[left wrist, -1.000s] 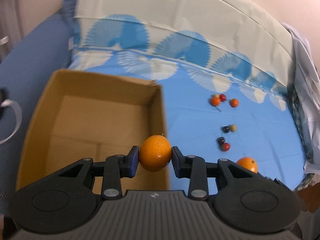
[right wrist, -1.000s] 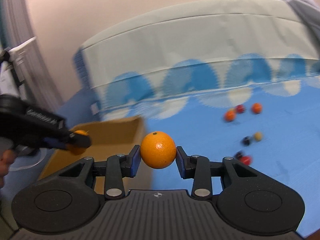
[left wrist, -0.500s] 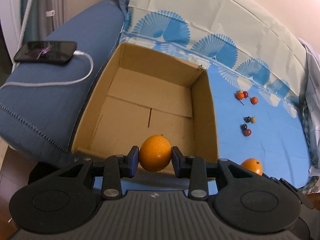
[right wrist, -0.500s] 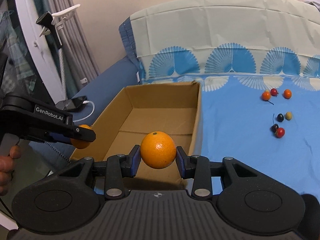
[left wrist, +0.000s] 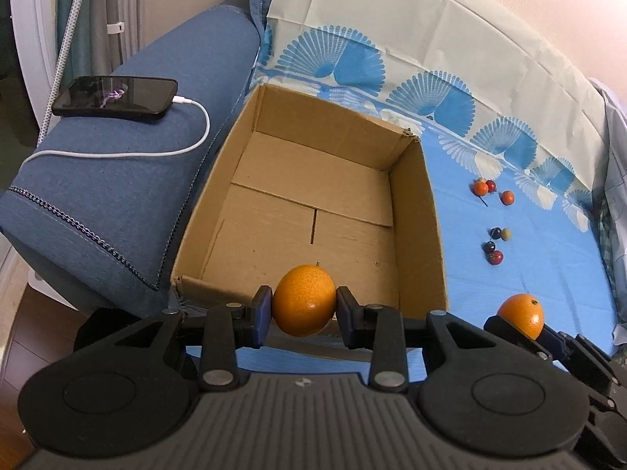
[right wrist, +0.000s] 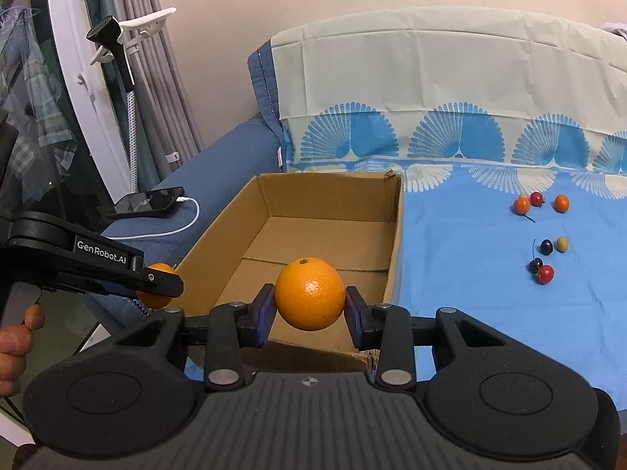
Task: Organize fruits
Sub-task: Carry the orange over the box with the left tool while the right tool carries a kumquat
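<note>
My left gripper (left wrist: 303, 309) is shut on an orange (left wrist: 304, 299), held over the near edge of an open cardboard box (left wrist: 415, 211) whose floor is bare. My right gripper (right wrist: 309, 309) is shut on a second orange (right wrist: 309, 293), also above the box's (right wrist: 395, 243) near edge. In the left wrist view that second orange (left wrist: 521, 313) shows at the lower right in the other gripper. The right wrist view shows the left gripper (right wrist: 156, 284) at the far left, held by a hand (right wrist: 15, 337), with its orange (right wrist: 154, 293) partly hidden. Several small fruits (right wrist: 542, 250) lie on the blue cloth (right wrist: 470, 258).
The box sits on a sofa seat against the blue armrest (left wrist: 129, 180). A black phone (left wrist: 115, 96) with a white charging cable (left wrist: 117, 152) lies on the armrest. A curtain and a white stand (right wrist: 129, 78) are at the left. Crumpled cloth (left wrist: 615, 196) borders the seat's right side.
Both grippers swung left with their oranges until the box, armrest and phone came into view. Over the last half second they have barely moved.
</note>
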